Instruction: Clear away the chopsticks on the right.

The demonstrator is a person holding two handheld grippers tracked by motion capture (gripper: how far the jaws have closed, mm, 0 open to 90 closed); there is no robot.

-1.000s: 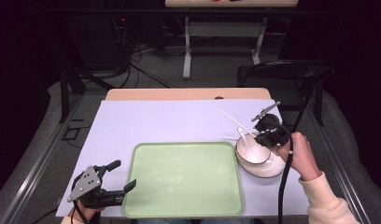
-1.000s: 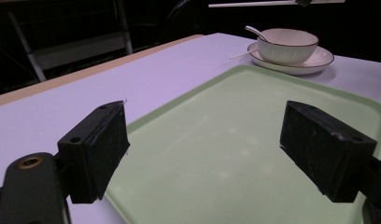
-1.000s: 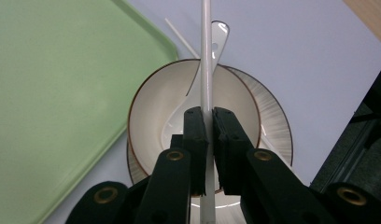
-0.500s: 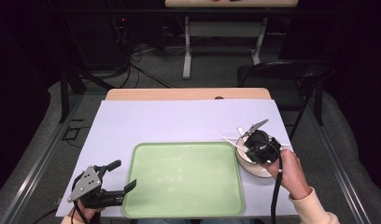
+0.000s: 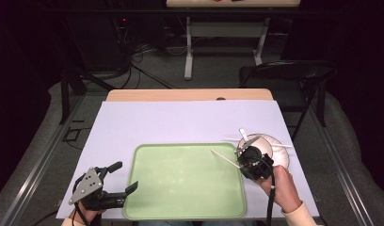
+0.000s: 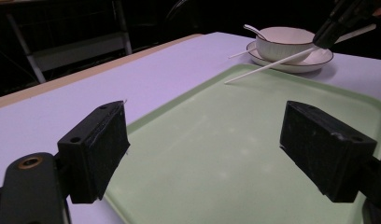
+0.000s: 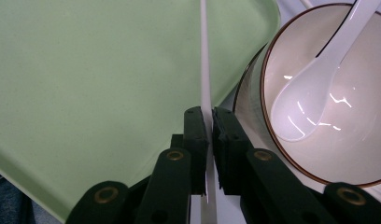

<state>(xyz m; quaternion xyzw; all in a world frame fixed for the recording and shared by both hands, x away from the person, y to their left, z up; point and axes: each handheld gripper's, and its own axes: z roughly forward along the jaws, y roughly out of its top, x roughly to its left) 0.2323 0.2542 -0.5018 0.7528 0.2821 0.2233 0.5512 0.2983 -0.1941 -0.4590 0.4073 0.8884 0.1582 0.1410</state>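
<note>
My right gripper (image 5: 241, 162) is shut on a thin white chopstick (image 5: 223, 157), which slants out over the right edge of the green tray (image 5: 180, 188). In the right gripper view the jaws (image 7: 210, 135) pinch the chopstick (image 7: 205, 56) over the tray (image 7: 95, 84). Beside them is a white bowl (image 7: 347, 158) with a white spoon (image 7: 314, 93) in it. The bowl (image 5: 265, 143) stands on a plate (image 5: 280, 159) at the tray's right. My left gripper (image 5: 125, 176) is open at the tray's near left corner, with nothing between its fingers (image 6: 97, 149).
A second white chopstick (image 5: 232, 139) lies across the plate, its end sticking out to the left. The white mat (image 5: 180, 122) covers the table. A dark chair (image 5: 284, 75) stands past the far right corner.
My right gripper has moved left and nearer from above the bowl, carrying the chopstick over the tray's right edge. The left gripper has stayed in place.
</note>
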